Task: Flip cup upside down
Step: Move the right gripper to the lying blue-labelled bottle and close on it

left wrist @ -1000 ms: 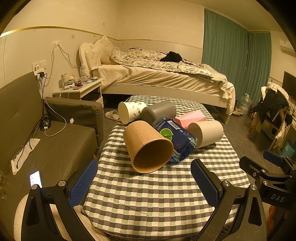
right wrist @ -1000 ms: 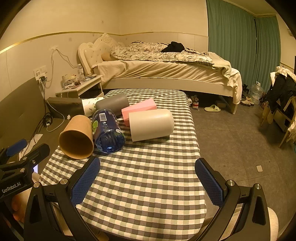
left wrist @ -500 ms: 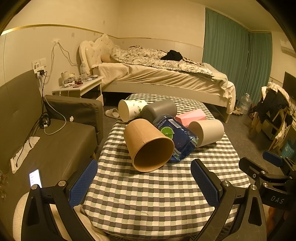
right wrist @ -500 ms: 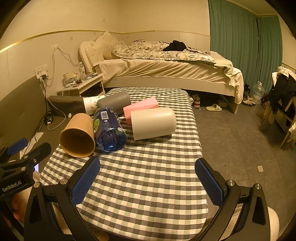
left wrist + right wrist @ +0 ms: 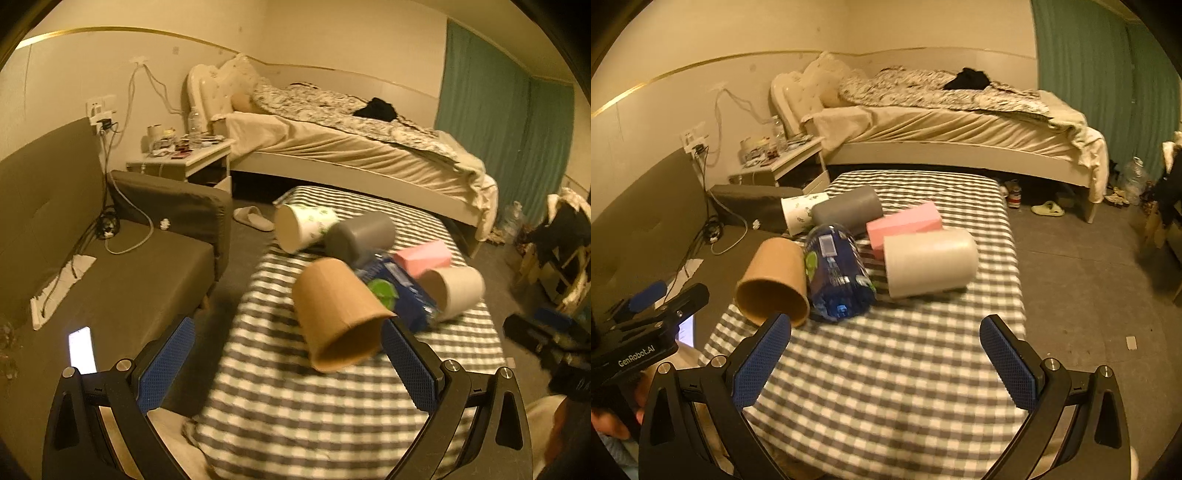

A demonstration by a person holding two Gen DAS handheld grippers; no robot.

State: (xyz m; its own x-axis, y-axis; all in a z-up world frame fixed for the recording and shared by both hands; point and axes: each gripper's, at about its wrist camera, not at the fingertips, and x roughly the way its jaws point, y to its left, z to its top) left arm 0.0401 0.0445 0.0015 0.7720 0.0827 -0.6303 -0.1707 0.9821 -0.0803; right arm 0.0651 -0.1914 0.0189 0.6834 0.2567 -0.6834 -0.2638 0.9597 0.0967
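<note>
Several cups lie on their sides on the checked table (image 5: 325, 398) (image 5: 897, 369). A brown paper cup (image 5: 338, 314) (image 5: 775, 282) lies nearest, mouth toward me. Behind it are a white patterned cup (image 5: 303, 227) (image 5: 801, 216), a grey cup (image 5: 360, 234) (image 5: 847, 208) and a cream cup (image 5: 456, 291) (image 5: 929, 266). My left gripper (image 5: 288, 365) is open and empty, just short of the brown cup. My right gripper (image 5: 886, 360) is open and empty over the table's near part. The left gripper also shows in the right wrist view (image 5: 650, 314).
A blue bottle pack (image 5: 836, 275) (image 5: 402, 295) and a pink block (image 5: 905, 223) (image 5: 423, 256) lie among the cups. A grey sofa (image 5: 110, 280) with a lit phone (image 5: 83, 349) stands left. A bed (image 5: 960, 122) and nightstand (image 5: 184, 160) are behind.
Both grippers have moved forward toward the table. The left view has swung left, so the brown cup now sits close to its right finger. No cup has moved.
</note>
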